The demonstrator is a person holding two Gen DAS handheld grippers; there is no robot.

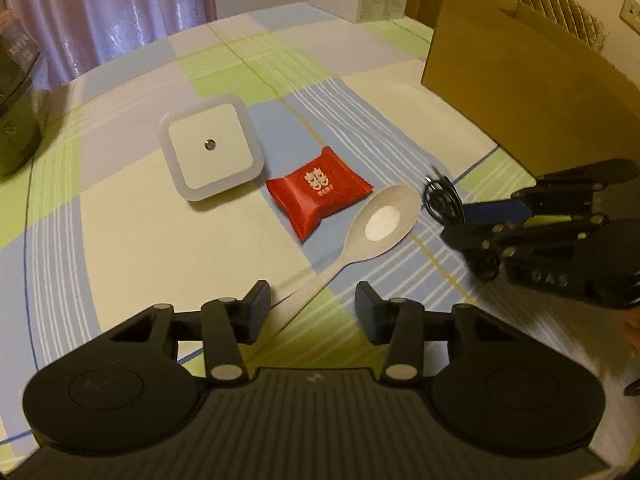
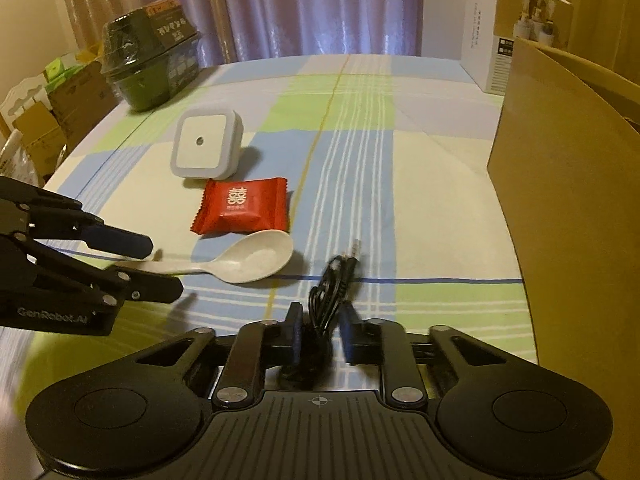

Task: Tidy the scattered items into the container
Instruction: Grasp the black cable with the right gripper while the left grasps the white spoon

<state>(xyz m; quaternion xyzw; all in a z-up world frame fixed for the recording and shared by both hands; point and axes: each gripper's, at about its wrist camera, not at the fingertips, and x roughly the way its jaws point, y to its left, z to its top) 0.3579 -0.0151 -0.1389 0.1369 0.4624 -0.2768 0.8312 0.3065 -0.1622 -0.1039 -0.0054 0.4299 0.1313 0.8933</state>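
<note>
A pale spoon lies on the checked tablecloth, its handle running between the fingers of my open left gripper. A red snack packet and a white square night light sit just beyond the spoon. In the right wrist view my right gripper is shut on a coiled black audio cable whose plug sticks out forward. That right gripper and the cable also show right of the spoon bowl. The brown cardboard box stands at the right.
A dark green wrapped bowl stands at the table's far left. A white carton is at the far right corner behind the cardboard box. Purple curtains hang behind, and stacked boxes lie off the left edge.
</note>
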